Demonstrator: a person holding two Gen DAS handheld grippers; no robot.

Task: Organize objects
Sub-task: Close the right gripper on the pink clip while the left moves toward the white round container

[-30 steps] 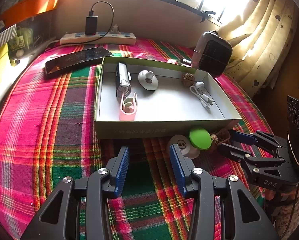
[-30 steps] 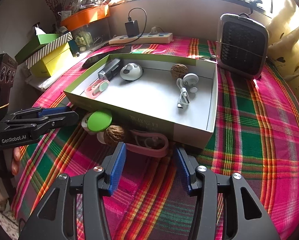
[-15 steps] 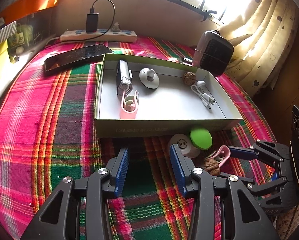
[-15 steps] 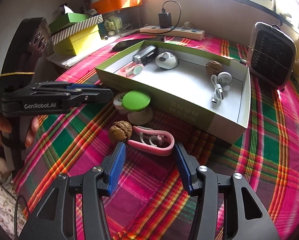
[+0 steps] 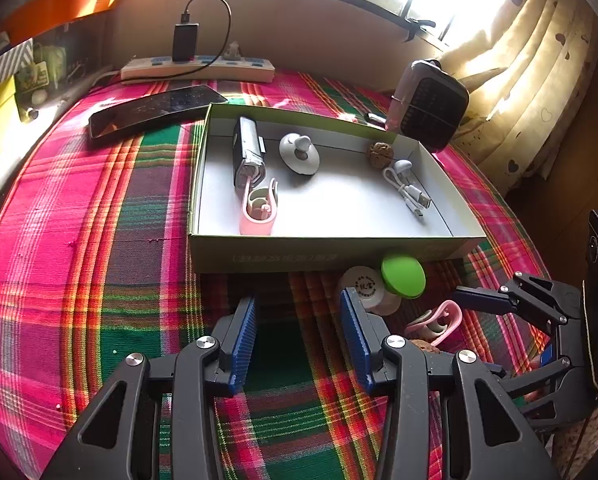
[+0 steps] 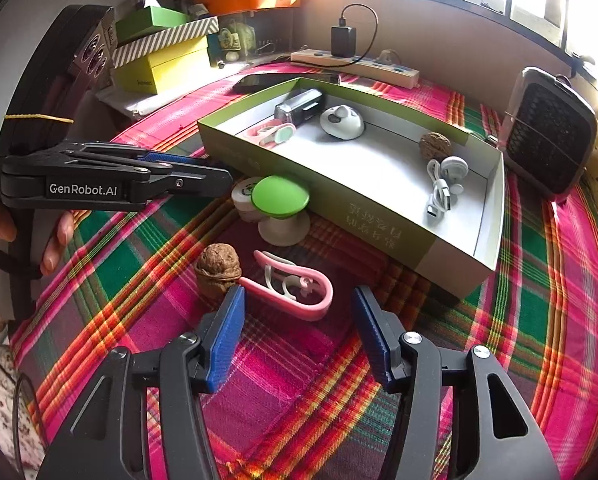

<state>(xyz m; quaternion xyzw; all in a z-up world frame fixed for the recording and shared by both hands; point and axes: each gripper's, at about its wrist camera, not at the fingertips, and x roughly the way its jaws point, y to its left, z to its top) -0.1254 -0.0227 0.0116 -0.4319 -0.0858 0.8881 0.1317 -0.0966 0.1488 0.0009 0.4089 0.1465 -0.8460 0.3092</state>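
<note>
A shallow green-walled box [image 5: 331, 250] [image 6: 383, 224] holds a black device, a grey knob, a walnut, a white cable and a pink clip. In front of it on the plaid cloth lie a pink clip [image 6: 295, 290] [image 5: 435, 320], a walnut [image 6: 218, 268], a green-topped stand [image 6: 281, 204] [image 5: 403, 276] and a white round tin [image 5: 361, 286]. My right gripper [image 6: 299, 328] is open, just short of the pink clip. My left gripper [image 5: 299, 332] is open and empty over the cloth, left of the tin.
A small black heater [image 6: 551, 136] [image 5: 429, 106] stands at the box's far right. A phone [image 5: 155, 110] and a power strip [image 5: 197, 70] lie behind the box. Yellow and green boxes [image 6: 163, 60] are stacked at the far left.
My right gripper has pulled back and swung left, so the pink clip and walnut now lie straight ahead of it. My left gripper has barely moved.
</note>
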